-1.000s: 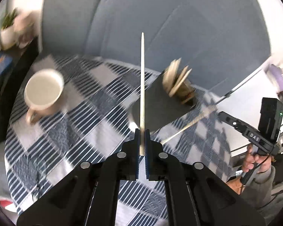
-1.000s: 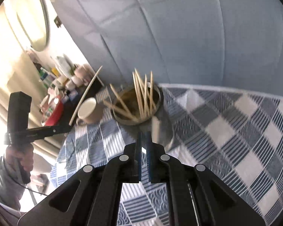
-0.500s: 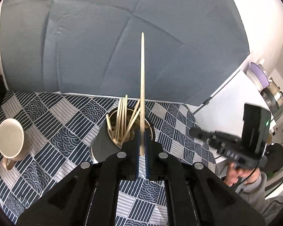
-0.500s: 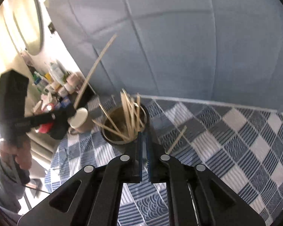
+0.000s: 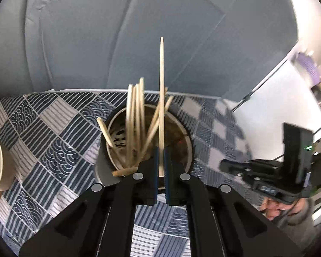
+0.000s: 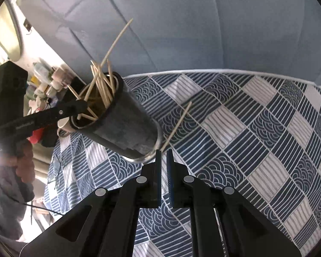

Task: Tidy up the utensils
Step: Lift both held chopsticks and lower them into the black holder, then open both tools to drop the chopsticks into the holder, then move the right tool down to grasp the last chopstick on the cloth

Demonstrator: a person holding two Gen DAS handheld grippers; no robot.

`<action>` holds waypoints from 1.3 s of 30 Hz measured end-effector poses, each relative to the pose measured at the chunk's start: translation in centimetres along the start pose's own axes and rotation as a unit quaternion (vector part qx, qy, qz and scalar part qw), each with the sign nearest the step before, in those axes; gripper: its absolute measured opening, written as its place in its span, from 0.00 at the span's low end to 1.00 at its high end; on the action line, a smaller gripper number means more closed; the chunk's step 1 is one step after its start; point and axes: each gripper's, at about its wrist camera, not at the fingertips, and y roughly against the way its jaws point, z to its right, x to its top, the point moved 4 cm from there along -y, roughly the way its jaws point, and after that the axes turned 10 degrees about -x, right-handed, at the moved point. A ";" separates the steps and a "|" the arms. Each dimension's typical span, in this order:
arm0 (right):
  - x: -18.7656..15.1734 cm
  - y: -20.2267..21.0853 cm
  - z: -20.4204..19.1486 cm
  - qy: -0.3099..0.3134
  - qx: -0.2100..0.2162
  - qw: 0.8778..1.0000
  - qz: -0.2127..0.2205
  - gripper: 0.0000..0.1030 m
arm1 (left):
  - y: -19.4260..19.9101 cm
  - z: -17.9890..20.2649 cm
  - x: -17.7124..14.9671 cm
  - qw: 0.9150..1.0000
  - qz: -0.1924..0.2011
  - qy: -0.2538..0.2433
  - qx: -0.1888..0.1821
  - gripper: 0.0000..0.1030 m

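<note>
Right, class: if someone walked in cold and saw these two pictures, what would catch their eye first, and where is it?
First, the single chopstick clamped upright in the left gripper, poised just above the metal holder crammed with other chopsticks. Next, the bold blue-and-white patterned tablecloth, where one stray chopstick lies right of the holder, ahead of the right gripper.

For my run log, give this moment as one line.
left gripper: shut on chopstick | over holder | right gripper: shut, empty | loose chopstick on tablecloth
</note>
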 end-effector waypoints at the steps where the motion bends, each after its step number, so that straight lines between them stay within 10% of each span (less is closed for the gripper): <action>1: -0.1 -0.2 0.1 -0.001 0.002 1.000 -0.001 0.06 | -0.4 -0.1 0.0 1.000 -0.003 0.000 0.002 0.05; 10: 0.1 -2.6 1.1 -0.016 0.006 0.999 -0.028 0.07 | -3.1 0.7 0.6 0.994 -0.067 -0.056 0.060 0.06; 15: 1.0 -5.1 1.1 -0.028 0.007 0.998 -0.048 0.07 | -2.6 2.0 0.7 0.990 -0.063 -0.095 0.081 0.53; 24: 4.4 -10.0 0.5 -0.035 -0.038 0.996 -0.067 0.37 | 0.0 2.3 0.5 0.991 -0.042 -0.096 0.079 0.59; 39: 6.3 -18.0 -0.2 -0.024 -0.161 0.980 -0.112 0.34 | 8.3 -1.9 -3.9 0.995 0.013 -0.025 0.099 0.68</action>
